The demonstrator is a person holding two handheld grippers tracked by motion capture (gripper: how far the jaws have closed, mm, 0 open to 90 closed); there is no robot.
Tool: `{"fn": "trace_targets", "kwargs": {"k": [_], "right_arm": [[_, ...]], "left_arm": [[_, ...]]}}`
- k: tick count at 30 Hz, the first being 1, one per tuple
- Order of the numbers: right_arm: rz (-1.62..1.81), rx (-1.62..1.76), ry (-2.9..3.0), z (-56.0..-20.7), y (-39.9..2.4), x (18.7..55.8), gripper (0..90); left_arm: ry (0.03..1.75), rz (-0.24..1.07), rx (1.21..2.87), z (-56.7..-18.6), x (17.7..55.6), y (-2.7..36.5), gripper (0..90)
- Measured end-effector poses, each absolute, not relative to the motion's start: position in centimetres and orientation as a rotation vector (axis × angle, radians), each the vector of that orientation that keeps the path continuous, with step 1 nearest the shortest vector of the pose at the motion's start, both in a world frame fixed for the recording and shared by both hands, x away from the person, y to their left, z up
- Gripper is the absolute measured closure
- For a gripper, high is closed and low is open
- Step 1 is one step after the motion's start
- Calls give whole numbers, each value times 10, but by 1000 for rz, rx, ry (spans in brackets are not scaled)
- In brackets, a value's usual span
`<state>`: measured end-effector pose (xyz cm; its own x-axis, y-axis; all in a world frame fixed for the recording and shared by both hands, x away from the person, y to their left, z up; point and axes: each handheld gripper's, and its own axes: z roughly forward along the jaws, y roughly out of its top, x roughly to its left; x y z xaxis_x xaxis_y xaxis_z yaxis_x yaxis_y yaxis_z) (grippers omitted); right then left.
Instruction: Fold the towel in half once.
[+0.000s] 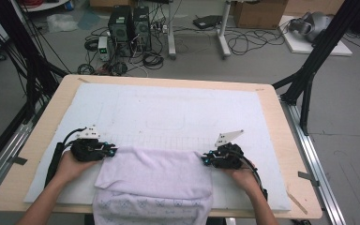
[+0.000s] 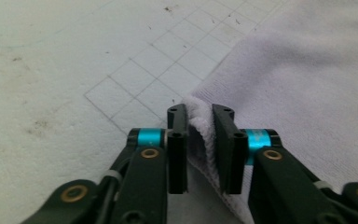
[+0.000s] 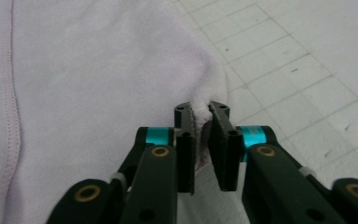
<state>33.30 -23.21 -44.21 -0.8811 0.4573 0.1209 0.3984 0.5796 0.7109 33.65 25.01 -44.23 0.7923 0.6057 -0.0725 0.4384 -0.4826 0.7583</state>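
Wooden desk (image 1: 37,136) with a white gridded mat (image 1: 178,112) on it is what I work on, and a grey floor lies all round it.

Closest to me, the pale purple cloth (image 1: 154,180) hangs over the near edge of the desk, between my two tongs. A band with small printed shapes runs along its lowest part. It lies folded, and its far fold runs straight from one pair of tongs to the other.

My left tongs (image 1: 114,151) sit at the left corner of that far fold. In the left gripper view the two black jaws are nearly closed and pinch the fluffy edge of the cloth (image 2: 200,126) between them. My right tongs (image 1: 205,159) sit at the right corner. In the right gripper view the jaws are nearly closed too, and a small bunch of the cloth (image 3: 203,109) is squeezed between the pads. A sewn seam runs down the cloth to the left of these jaws.

Past both tongs the mat is bare, with thin grid lines and a few dark specks.

Farther off, beyond the desk, two black computer boxes (image 1: 130,26) stand on the floor among loose cables (image 1: 243,40), with a cardboard box (image 1: 258,13) to the right of them.
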Motion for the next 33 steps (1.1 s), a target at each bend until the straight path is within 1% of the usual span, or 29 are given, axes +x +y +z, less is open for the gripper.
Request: {"fn": "trace_targets", "kwargs": {"k": [2, 5, 7, 9, 14, 17, 21, 25, 26, 27, 28, 30, 33], "right_arm": [[1196, 750, 2732, -441, -233, 334, 842], [1181, 762, 2711, -438, -234, 337, 848], [1167, 776, 2691, -434, -234, 342, 850], [1159, 786, 2659, -425, -235, 350, 852], [1144, 796, 2586, -399, -234, 379, 855], [1144, 812, 2538, -381, -235, 399, 855], [1127, 816, 2479, -350, -234, 424, 856], [1127, 816, 2424, -319, -233, 446, 852], [1125, 822, 2404, -314, -232, 452, 831], [1115, 836, 2399, -313, -232, 455, 797], [1103, 850, 2378, -314, -232, 458, 702], [1115, 909, 2399, -322, -234, 463, 655], [1112, 889, 2435, -340, -232, 455, 645]], "left_arm": [[774, 274, 2152, -440, 336, 250, 831], [787, 317, 2147, -435, 339, 249, 851], [814, 324, 2113, -430, 344, 251, 854], [833, 358, 2090, -422, 351, 254, 855], [874, 434, 2030, -394, 378, 252, 858], [878, 489, 2047, -375, 399, 247, 858], [883, 558, 2046, -346, 425, 241, 857], [909, 623, 1980, -318, 448, 241, 851], [923, 638, 1985, -317, 451, 240, 818], [948, 650, 1990, -318, 454, 238, 744], [963, 633, 1998, -322, 457, 238, 654], [972, 600, 2016, -332, 457, 240, 607], [961, 554, 2003, -350, 447, 246, 586]]}}
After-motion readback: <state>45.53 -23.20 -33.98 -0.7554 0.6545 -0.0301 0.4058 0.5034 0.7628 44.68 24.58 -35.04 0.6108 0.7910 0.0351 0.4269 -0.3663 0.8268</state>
